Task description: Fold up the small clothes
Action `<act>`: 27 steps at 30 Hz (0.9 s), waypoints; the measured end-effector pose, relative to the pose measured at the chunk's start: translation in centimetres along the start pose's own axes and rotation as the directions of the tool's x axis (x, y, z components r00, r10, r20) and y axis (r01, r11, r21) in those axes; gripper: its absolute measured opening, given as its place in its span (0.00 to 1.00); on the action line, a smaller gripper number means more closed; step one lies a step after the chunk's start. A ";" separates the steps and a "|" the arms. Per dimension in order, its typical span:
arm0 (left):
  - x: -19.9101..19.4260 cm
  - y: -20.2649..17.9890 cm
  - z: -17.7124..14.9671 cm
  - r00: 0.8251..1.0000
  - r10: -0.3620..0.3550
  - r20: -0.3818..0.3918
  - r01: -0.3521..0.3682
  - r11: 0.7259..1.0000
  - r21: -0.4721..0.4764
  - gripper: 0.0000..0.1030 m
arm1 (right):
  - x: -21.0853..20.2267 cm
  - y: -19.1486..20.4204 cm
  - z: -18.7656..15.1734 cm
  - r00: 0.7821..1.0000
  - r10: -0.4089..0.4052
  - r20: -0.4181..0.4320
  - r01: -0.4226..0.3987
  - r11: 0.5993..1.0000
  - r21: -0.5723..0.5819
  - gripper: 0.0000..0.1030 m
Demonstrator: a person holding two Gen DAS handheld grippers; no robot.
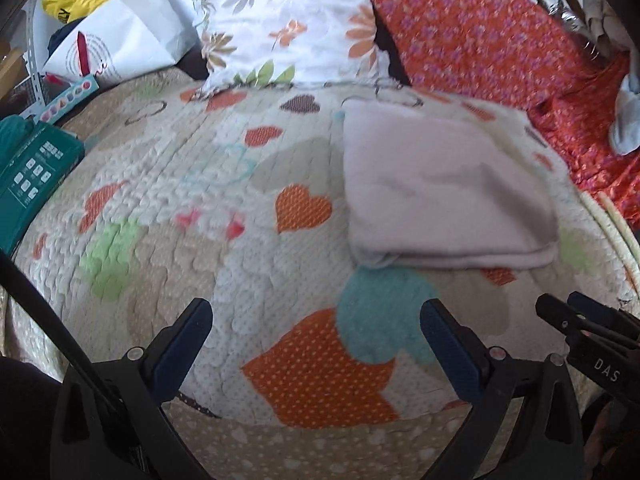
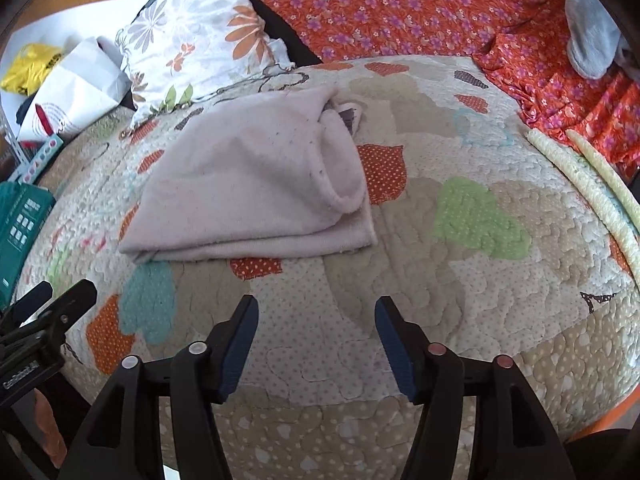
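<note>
Garment (image 2: 248, 184): pale pink fleece piece, folded into a flat rectangle, lying on the quilt (image 2: 460, 288) at approx. 10–11 o'clock in the right wrist view, and at 1–2 o'clock in the left wrist view (image 1: 448, 196). Near edge is showing stacked layers w/ a rolled fold; a cuff or hem opening is turning up at its far right corner. Nothing is touching it.

Left gripper (image 1: 316, 320): hanging over the quilt at 6 o'clock, jaws spread wide, nothing between the blue pads, only an orange and a teal heart patch below. Sitting apart from the garment, which is lying beyond it and to the right.

Right gripper (image 2: 316, 316): hovering at 6 o'clock in its own view, jaws standing apart, released, bare quilt between them; garment lying beyond, up and to the left. Its tips are also showing at 4 o'clock in the left wrist view.

Other items, all resting:
- floral pillow (image 2: 200, 40), white w/ orange flowers, at 11 o'clock behind the garment
- red flowered cloth (image 2: 400, 8), 12–2 o'clock
- white paper bag (image 2: 76, 88) and yellow bag (image 2: 32, 66), 9–10 o'clock
- teal box (image 2: 20, 224), 9 o'clock, at the quilt's edge
- two pale padded rods (image 2: 588, 184), 3 o'clock
- grey-white cloth item (image 2: 592, 40), 1–2 o'clock, kind unclear
</note>
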State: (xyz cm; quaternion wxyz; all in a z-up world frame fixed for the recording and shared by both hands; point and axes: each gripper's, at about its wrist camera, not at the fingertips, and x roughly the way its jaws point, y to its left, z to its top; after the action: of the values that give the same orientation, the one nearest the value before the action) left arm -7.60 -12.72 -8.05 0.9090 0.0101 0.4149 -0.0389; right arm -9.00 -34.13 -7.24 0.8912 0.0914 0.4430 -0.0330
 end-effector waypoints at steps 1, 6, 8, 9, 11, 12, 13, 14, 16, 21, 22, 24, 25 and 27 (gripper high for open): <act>0.2 0.0 -0.1 1.000 0.000 -0.011 0.000 1.000 0.001 1.00 | 0.1 0.2 -0.1 1.000 -0.002 -0.003 0.002 1.000 -0.004 0.64; 0.4 -0.1 -0.3 0.999 0.001 -0.033 0.000 1.000 0.009 1.00 | 0.6 0.8 -0.3 1.000 -0.016 -0.018 0.015 1.000 -0.027 0.66; 0.6 -0.1 -0.3 0.999 -0.002 -0.041 0.003 1.000 0.009 1.00 | 0.7 0.8 -0.4 0.999 -0.028 -0.022 0.027 0.999 -0.030 0.68; 0.6 -0.1 -0.4 0.999 -0.005 -0.046 0.005 1.000 0.007 1.00 | 0.7 0.8 -0.4 0.999 -0.032 -0.023 0.031 0.999 -0.028 0.68; 0.8 -0.1 -0.5 0.998 -0.008 -0.056 0.008 1.000 0.006 1.00 | 0.7 0.6 -0.4 0.999 -0.036 -0.024 0.035 0.999 -0.021 0.69; 0.8 -0.1 -0.5 0.998 -0.008 -0.059 0.009 1.000 0.006 1.00 | 0.7 0.6 -0.5 0.999 -0.041 -0.022 0.041 0.999 -0.017 0.69; 0.9 -0.2 -0.6 0.998 -0.009 -0.063 0.010 1.000 0.006 1.00 | 0.6 0.5 -0.5 0.999 -0.047 -0.021 0.046 0.999 -0.016 0.69; 0.9 -0.2 -0.6 0.998 -0.010 -0.067 0.011 1.000 0.007 1.00 | 0.5 0.5 -0.5 0.998 -0.054 -0.018 0.054 0.998 -0.015 0.70; 1.0 -0.3 -0.8 0.997 -0.012 -0.070 0.012 1.000 0.009 1.00 | 0.4 0.4 -0.5 0.998 -0.069 -0.013 0.069 0.998 -0.015 0.70; 1.0 -0.4 -0.8 0.997 -0.013 -0.074 0.013 1.000 0.006 1.00 | 0.4 0.5 -0.5 0.997 -0.083 -0.006 0.083 0.996 -0.025 0.73; 1.1 -0.3 -0.8 0.997 -0.015 -0.078 0.016 1.000 0.003 1.00 | 0.4 0.6 -0.6 0.996 -0.087 -0.006 0.086 0.996 -0.031 0.73; 1.3 -0.3 -0.9 0.996 -0.020 -0.088 0.020 1.000 -0.001 1.00 | 0.4 0.7 -0.6 0.996 -0.093 -0.005 0.093 0.995 -0.041 0.74; 1.4 -0.2 -0.9 0.996 -0.020 -0.092 0.020 1.000 -0.002 1.00 | 0.5 0.8 -0.6 0.995 -0.096 -0.006 0.096 0.994 -0.046 0.74; 1.5 -0.1 -1.0 0.995 -0.020 -0.097 0.020 1.000 -0.003 1.00 | 0.6 0.9 -0.7 0.995 -0.104 -0.008 0.103 0.993 -0.055 0.74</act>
State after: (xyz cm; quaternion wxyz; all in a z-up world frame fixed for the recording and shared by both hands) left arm -7.40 -12.91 -9.87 0.8874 0.0068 0.4586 -0.0469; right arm -9.05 -33.05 -8.01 0.8882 0.0443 0.4525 -0.0668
